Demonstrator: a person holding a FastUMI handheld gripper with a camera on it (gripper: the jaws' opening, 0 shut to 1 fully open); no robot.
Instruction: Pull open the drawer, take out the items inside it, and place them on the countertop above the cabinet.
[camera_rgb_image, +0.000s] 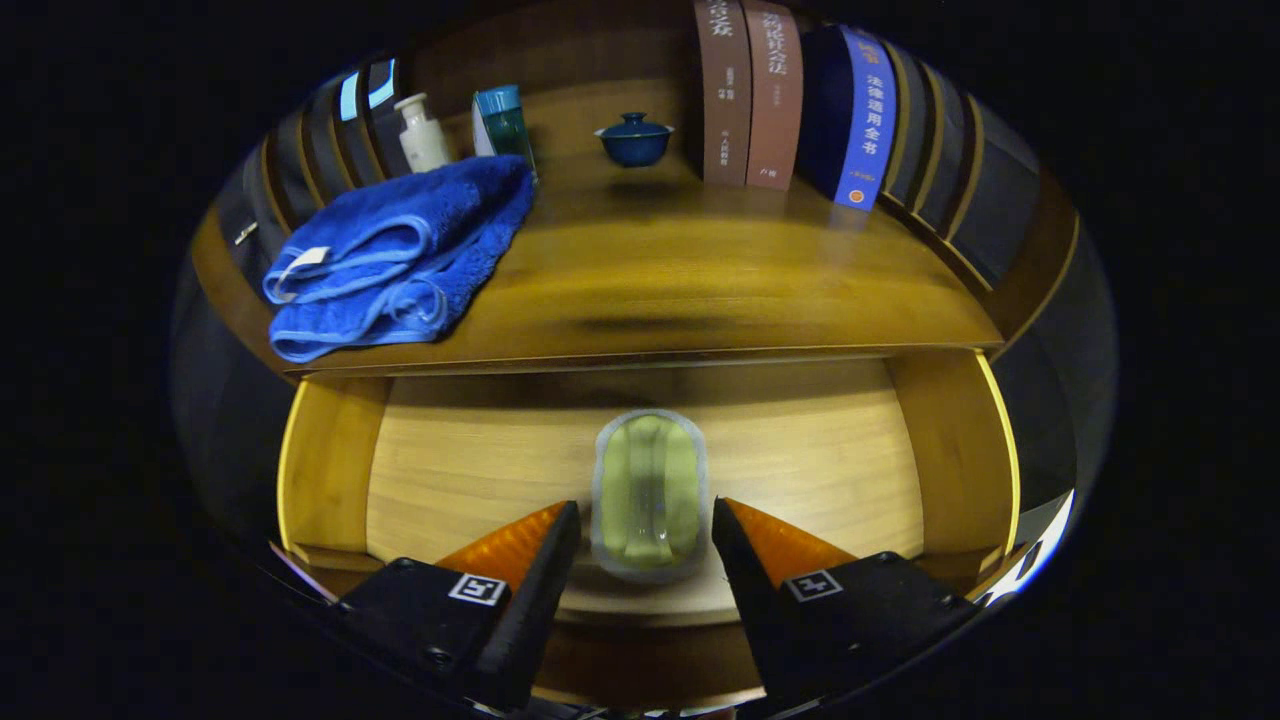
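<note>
The wooden drawer (330, 470) stands pulled open below the countertop (700, 270). On its floor lies a pale green oval item with a translucent rim (648, 492). My gripper (646, 515) is open, one fingertip on each side of the near end of that item, with a small gap on both sides. A folded blue towel (400, 255) lies on the countertop, up and to the left of the drawer.
At the back of the countertop stand a white bottle (424, 133), a teal container (503, 118), a dark blue lidded bowl (634, 138) and a row of upright books (800, 100). More dark books (320, 130) stand behind the towel.
</note>
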